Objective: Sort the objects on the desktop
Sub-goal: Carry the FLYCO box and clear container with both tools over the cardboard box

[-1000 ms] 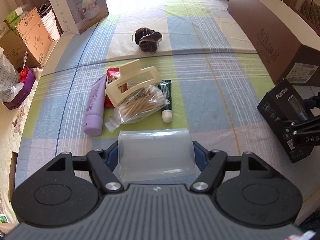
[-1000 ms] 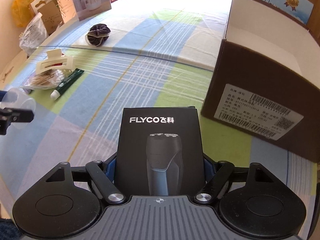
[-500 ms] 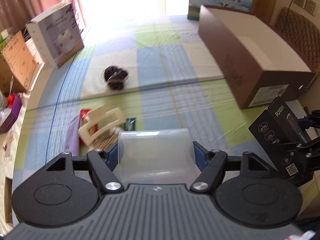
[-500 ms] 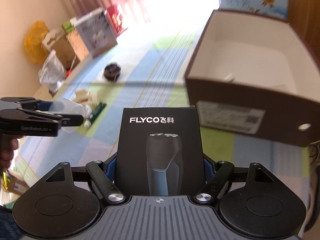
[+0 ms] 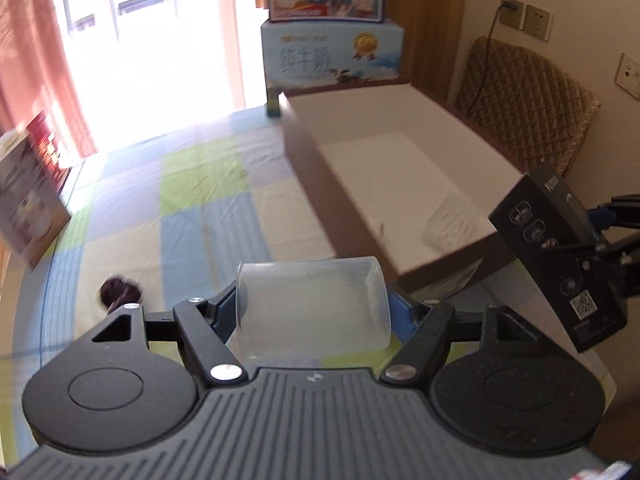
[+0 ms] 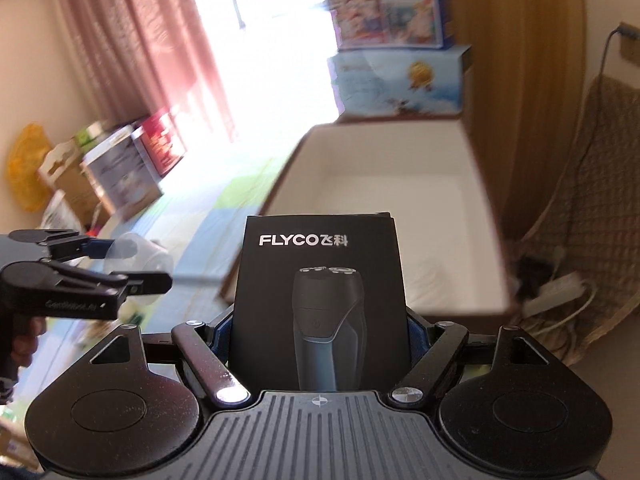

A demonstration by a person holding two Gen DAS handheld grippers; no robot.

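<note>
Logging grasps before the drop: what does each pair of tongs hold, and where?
Left tongs clamp the clear plastic cup across its side walls; right tongs clamp the black shaver box by its lower side edges.

A checked cloth (image 5: 200, 184) of green, blue and cream squares covered the table. At the far end, blue cartons (image 5: 332, 56) printed with pictures stood stacked beside a bright window (image 5: 160, 20). Pink curtains (image 6: 132, 40) hung to the left of the window. On the left edge stood several printed boxes (image 6: 124, 172), blurred, with a yellow bag (image 6: 28, 160) behind them. To the right a quilted brown chair back (image 5: 520, 100) leaned by a wall with sockets (image 5: 538, 22), one holding a dark plug and cable.
</note>
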